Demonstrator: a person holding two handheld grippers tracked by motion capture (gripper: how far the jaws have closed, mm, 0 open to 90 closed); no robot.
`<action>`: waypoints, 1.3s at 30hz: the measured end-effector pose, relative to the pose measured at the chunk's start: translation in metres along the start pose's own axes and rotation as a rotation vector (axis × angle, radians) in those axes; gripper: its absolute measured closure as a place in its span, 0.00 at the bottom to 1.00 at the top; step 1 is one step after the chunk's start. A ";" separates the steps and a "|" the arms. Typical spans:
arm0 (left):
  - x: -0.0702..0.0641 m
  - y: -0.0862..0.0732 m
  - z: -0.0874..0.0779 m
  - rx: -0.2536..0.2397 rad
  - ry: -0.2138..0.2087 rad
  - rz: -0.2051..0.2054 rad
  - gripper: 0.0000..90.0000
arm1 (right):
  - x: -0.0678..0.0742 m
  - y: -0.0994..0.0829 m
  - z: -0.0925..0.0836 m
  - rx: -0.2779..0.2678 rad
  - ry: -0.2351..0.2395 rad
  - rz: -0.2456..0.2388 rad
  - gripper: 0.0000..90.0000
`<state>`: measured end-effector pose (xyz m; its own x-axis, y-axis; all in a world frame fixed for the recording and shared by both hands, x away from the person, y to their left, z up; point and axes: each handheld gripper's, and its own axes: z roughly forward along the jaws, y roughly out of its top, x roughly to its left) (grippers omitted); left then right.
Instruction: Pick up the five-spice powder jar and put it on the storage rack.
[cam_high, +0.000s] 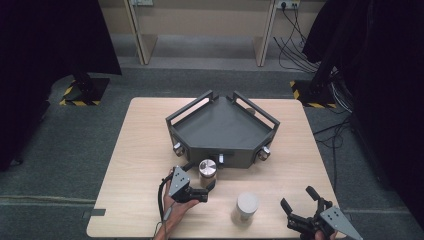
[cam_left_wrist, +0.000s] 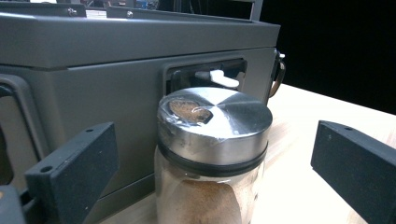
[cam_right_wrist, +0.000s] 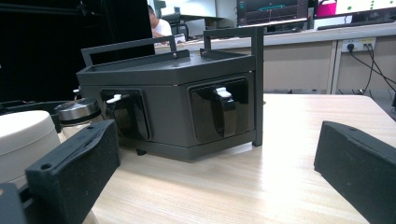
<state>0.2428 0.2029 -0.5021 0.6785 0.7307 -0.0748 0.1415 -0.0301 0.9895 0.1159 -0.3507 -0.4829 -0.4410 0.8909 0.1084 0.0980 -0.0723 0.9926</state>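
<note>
Wooden table (cam_high: 140, 165): brown powder in steel-lidded jar (cam_left_wrist: 212, 154).

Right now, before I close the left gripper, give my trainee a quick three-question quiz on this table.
1. True or false: the left gripper is already shut on the spice jar.
2. Which jar stands nearer the right gripper? A) the spice jar with the metal lid B) the white-lidded jar
3. Fill in: the spice jar stands right in front of the grey ____, near its white lever.

Key
1. False: in the left gripper view its jaws stand open on either side of the jar.
2. B
3. rack
</note>
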 end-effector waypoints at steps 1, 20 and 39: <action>0.000 0.000 0.002 0.008 -0.001 0.002 0.00 | 0.000 0.000 0.000 0.000 0.001 0.000 0.01; -0.007 -0.002 0.028 0.041 0.018 -0.007 0.03 | -0.002 0.000 0.000 -0.003 0.008 0.004 0.01; -0.002 0.005 0.028 0.086 0.017 0.035 0.33 | -0.003 0.000 -0.001 -0.003 0.008 0.005 0.01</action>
<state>0.2621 0.1824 -0.5000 0.6718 0.7398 -0.0374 0.1798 -0.1138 0.9771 0.1164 -0.3533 -0.4834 -0.4480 0.8867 0.1140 0.0976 -0.0783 0.9921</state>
